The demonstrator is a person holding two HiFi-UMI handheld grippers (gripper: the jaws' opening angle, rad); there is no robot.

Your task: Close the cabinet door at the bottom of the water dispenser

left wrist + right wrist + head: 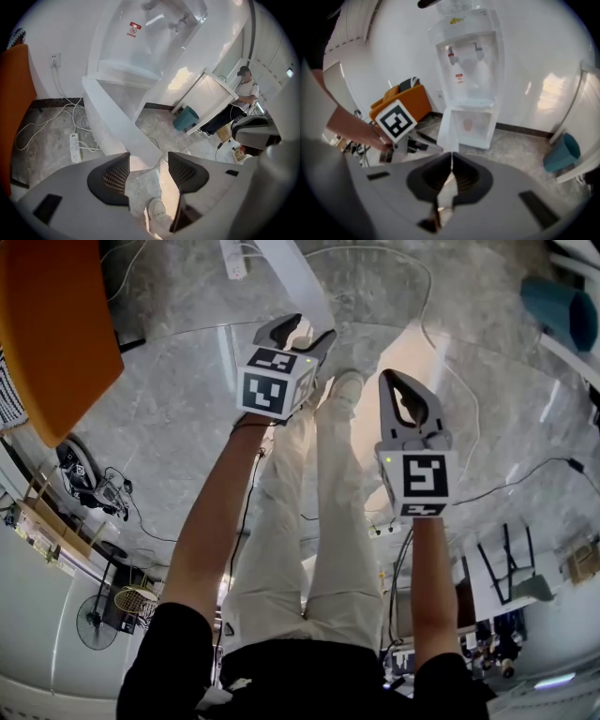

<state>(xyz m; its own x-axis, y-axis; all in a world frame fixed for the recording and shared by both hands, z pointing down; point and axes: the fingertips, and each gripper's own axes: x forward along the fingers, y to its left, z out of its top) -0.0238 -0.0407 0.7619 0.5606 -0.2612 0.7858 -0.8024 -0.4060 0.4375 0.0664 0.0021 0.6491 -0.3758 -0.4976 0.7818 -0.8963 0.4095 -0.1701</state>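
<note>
- Water dispenser [466,61] stands vs the white wall [543,47]. The cabinet [485,136] at its bottom is open.
- Cabinet door [445,131] is swung out wide on the left of the box, w/ its free edge toward the person.
- Left gripper [149,159]: jaws apart, nothing pinched. The door's low corner sits just past the gap. Touching or not? Hard to tell.
- Right gripper [451,161]: jaws closed on each other, empty, well back from the door.
- Door looks thin, white, plastic, so I'd guess it's light & easy to swing. Prob stiff enough to push, but it may bend a bit or bounce back.
- No need to pinch it, I think. Best spot is the flat outer face near the free edge, far from the hinge. Push slow till it sits flat.
- It looks smooth, so a jaw may slide along it.
- Can't see the hinge or any catch, so no idea if it clicks shut.
- Pale pink blob [468,125] inside the cabinet is too blurry to name.
- Head view shows only a strip of door at the top. The legs [309,521] fill the middle.
- Left gripper view cuts off the dispenser's top.
</note>
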